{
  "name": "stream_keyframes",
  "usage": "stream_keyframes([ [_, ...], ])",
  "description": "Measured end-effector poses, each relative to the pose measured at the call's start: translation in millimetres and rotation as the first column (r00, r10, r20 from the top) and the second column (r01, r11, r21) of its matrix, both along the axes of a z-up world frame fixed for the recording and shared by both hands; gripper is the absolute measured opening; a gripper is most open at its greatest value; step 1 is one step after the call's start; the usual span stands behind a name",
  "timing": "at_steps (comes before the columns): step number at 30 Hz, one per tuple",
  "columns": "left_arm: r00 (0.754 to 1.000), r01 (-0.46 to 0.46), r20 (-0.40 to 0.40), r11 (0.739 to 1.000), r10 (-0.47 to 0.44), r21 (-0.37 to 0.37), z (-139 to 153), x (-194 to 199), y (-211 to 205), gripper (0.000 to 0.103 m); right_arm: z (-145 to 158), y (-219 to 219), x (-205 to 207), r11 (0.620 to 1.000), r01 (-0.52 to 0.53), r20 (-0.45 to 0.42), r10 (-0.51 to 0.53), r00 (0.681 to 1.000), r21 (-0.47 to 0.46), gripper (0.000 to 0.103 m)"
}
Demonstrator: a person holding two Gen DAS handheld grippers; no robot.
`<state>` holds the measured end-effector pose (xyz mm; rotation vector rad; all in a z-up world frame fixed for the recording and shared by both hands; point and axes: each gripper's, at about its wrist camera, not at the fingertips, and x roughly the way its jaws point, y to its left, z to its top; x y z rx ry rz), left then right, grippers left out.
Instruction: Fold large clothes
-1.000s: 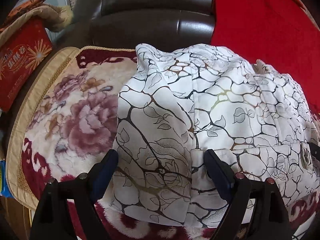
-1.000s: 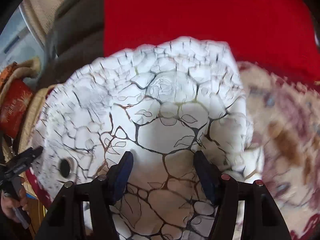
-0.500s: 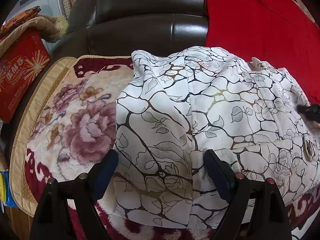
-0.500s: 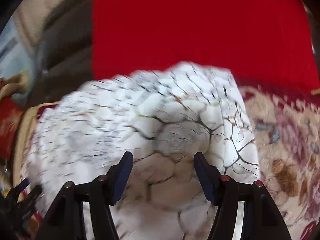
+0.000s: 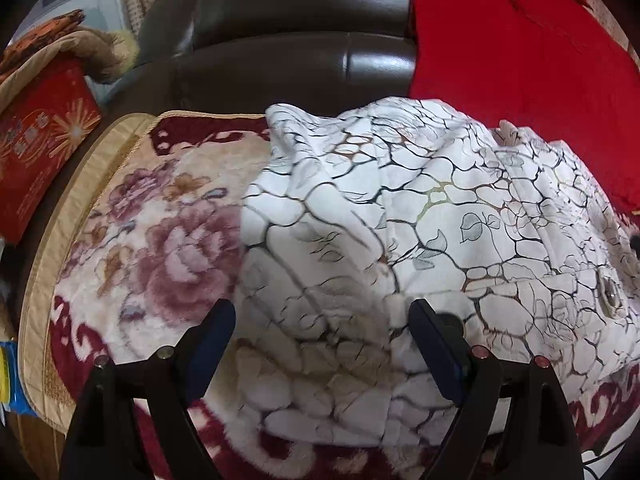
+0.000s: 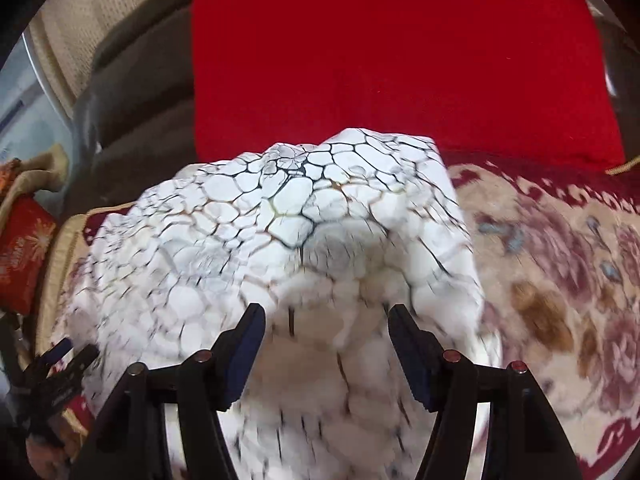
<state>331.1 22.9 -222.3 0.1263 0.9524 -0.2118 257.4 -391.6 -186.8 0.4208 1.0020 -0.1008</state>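
Floral blanket is being used as the work surface on the dark leather sofa, with a red cover lying beyond the jaws in both views. Spread over the blanket, the white coat with the black vein print is being seen bunched into a rounded heap directly ahead of and beneath both pairs of jaws. Compared with a second ago, the coat is being shown lower and flatter in the right wrist view, its far edge now dropped toward the red cover, and the near cloth is being blurred by motion. This is being read as a fold just being laid over, so smoothing and a further fold are probably still being awaited. The left gripper is being held wide open just over the near hem, with nothing pinched between its jaws. The right gripper is likewise being held wide apart above the cloth, gripping nothing. A metal snap button is being shown to the right of the left jaws, on a band of the coat.
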Motion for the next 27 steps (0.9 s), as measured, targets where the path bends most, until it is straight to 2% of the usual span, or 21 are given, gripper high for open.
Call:
stream_keyframes([
  [3,0.998,-0.064,-0.011,0.994,0.064,-0.084,8,-14,29,0.089,-14,-3,-17,1.000,-0.016,-0.028,0.017,0.999,0.026,0.068],
  [5,0.992,-0.126,-0.047,0.978,0.120,-0.168,8,-22,54,0.090,-35,-8,-27,0.998,-0.029,-0.072,0.034,0.997,0.063,0.068],
  [6,0.985,-0.168,-0.086,0.959,0.152,-0.228,5,-26,70,0.090,-41,-9,-31,0.997,-0.040,-0.051,0.043,0.998,0.069,0.068],
  [7,0.974,-0.217,-0.132,0.933,0.186,-0.287,1,-31,84,0.090,-40,-7,-34,0.998,-0.049,-0.026,0.051,0.998,0.046,0.068],
  [10,0.949,-0.297,-0.223,0.868,0.222,-0.398,-11,-42,102,0.090,-38,4,-34,0.998,-0.055,-0.026,0.054,0.998,-0.023,0.069],
  [13,0.940,-0.312,-0.284,0.811,0.188,-0.494,-23,-49,93,0.090,-37,3,-40,0.998,-0.056,0.000,0.057,0.998,-0.019,0.070],
  [14,0.932,-0.323,-0.324,0.782,0.164,-0.533,-31,-48,85,0.090,-37,2,-43,0.998,-0.063,0.015,0.064,0.998,-0.012,0.070],
  [16,0.919,-0.346,-0.366,0.743,0.145,-0.573,-41,-44,74,0.090,-37,-2,-48,0.997,-0.071,0.036,0.071,0.997,0.005,0.070],
  [20,0.910,-0.396,-0.370,0.665,0.189,-0.633,-55,-29,58,0.092,-39,-7,-49,0.996,-0.080,0.063,0.078,0.995,0.039,0.070],
  [22,0.911,-0.409,-0.352,0.584,0.215,-0.701,-57,-22,58,0.092,-41,-7,-46,0.995,-0.082,0.067,0.078,0.995,0.049,0.070],
  [23,0.908,-0.417,-0.353,0.560,0.225,-0.716,-58,-19,58,0.091,-41,-7,-48,0.995,-0.082,0.069,0.078,0.995,0.052,0.070],
  [24,0.906,-0.423,-0.352,0.544,0.235,-0.725,-58,-17,56,0.091,-40,-7,-50,0.995,-0.082,0.073,0.078,0.994,0.054,0.070],
  [25,0.908,-0.419,-0.342,0.537,0.241,-0.733,-56,-13,55,0.083,-40,-7,-49,0.995,-0.083,0.077,0.079,0.994,0.056,0.070],
  [26,0.912,-0.411,-0.327,0.543,0.249,-0.732,-53,-12,52,0.075,-40,-7,-49,0.995,-0.084,0.082,0.079,0.993,0.058,0.070],
  [27,0.919,-0.393,-0.299,0.573,0.255,-0.719,-47,-10,47,0.057,-41,-7,-50,0.995,-0.085,0.085,0.080,0.993,0.060,0.070],
])
